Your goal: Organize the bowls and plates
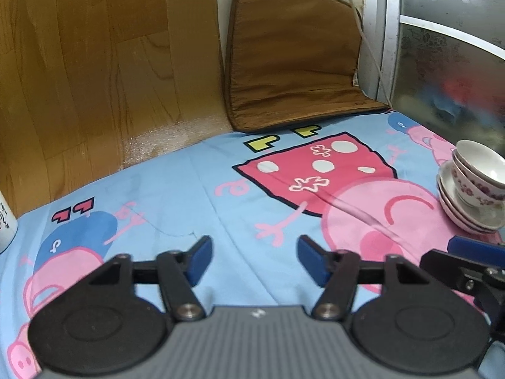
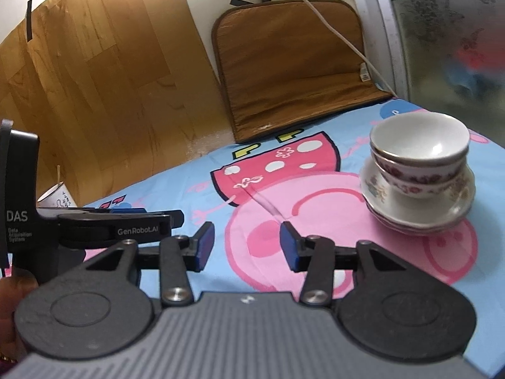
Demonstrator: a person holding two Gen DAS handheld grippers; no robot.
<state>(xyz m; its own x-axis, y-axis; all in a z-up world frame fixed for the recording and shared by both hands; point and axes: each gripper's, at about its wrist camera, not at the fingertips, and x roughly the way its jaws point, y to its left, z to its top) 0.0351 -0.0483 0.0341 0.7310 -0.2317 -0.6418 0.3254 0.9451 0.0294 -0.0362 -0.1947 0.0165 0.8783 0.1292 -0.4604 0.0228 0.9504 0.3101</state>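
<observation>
Two white floral bowls (image 2: 419, 154) sit nested on a stack of white plates (image 2: 416, 211) on the blue cartoon sheet (image 2: 176, 183). The same bowls (image 1: 479, 173) and plates (image 1: 457, 214) show at the right edge of the left wrist view. My right gripper (image 2: 247, 246) is open and empty, low over the sheet, left of and nearer than the stack. My left gripper (image 1: 254, 260) is open and empty over the sheet, well left of the stack. The left gripper's body also shows in the right wrist view (image 2: 94, 227).
A brown cushion (image 2: 293, 66) leans against the back wall. A wood-pattern panel (image 2: 94, 94) stands at the left. A white paper cup (image 2: 58, 195) sits at the far left. A frosted metal-framed door (image 2: 442, 31) is at the right, with a white cable (image 2: 334, 31) hanging by it.
</observation>
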